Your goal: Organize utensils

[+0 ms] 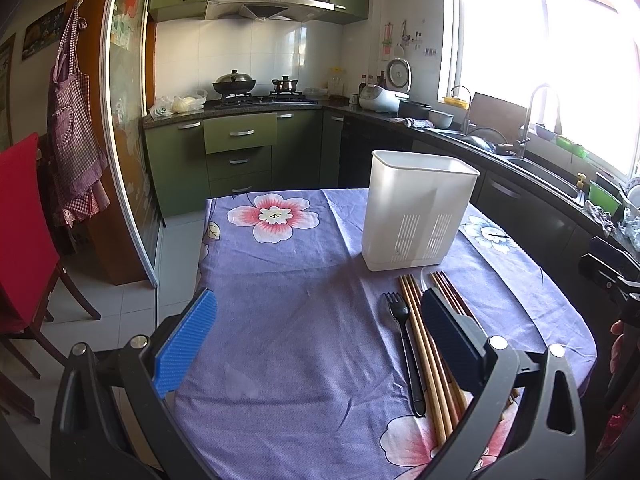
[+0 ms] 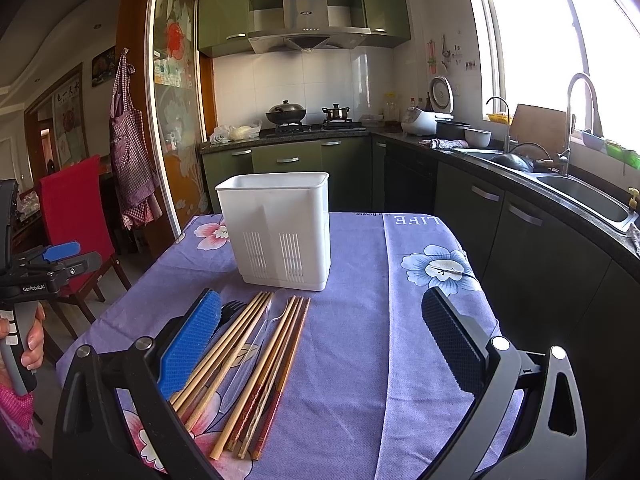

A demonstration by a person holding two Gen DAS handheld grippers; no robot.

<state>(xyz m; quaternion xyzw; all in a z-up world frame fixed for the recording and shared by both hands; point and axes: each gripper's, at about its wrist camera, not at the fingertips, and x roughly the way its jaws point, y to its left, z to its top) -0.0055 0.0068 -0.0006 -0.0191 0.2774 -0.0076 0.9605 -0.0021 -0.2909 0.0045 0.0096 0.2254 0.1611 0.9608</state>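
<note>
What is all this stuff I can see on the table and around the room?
Utensil holder: one, white, empty, upright on table.
Chopsticks: a bundle, light and reddish wood, lying before the holder.
Fork: one, black, left of chopsticks.
Clear spoons: seemingly two, among chopsticks.
Tablecloth: one, purple, flowered.
Chair: one, red, left of table.
Apron: one, checked, hanging.
Wok, pot: one each, on stove.
Rice cooker: one, white, counter.
Sink: one, steel, under window.
Left gripper: open, empty.
Right gripper: open, empty.
Hand: holding the left gripper's handle.
</note>
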